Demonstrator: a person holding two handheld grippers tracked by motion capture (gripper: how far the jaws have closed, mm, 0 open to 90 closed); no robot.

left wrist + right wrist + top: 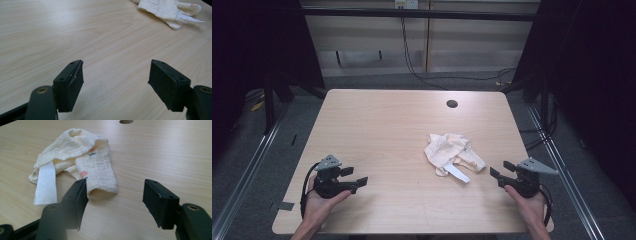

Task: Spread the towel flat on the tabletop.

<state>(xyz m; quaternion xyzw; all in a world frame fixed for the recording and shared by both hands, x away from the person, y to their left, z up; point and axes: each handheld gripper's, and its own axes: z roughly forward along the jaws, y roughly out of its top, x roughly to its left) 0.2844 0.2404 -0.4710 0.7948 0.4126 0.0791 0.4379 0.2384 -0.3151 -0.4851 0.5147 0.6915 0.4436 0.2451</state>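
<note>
A crumpled cream cloth (452, 151) with a white label strip (457, 172) lies on the wooden table (387, 130), right of centre. My left gripper (353, 177) rests near the front left of the table, open, with nothing between its jaws. In the left gripper view (116, 77) the cloth (165, 8) lies far off at the upper right. My right gripper (502, 170) stands open at the front right, a short way from the cloth. In the right gripper view (115, 200) the cloth (82, 155) with small printed flowers lies just beyond the jaws, its label (46, 182) at the left.
A round cable hole (452, 104) is set in the table near its far edge. Metal rails (562, 170) run along the floor on both sides. Black cables (447, 77) trail over the floor behind the table.
</note>
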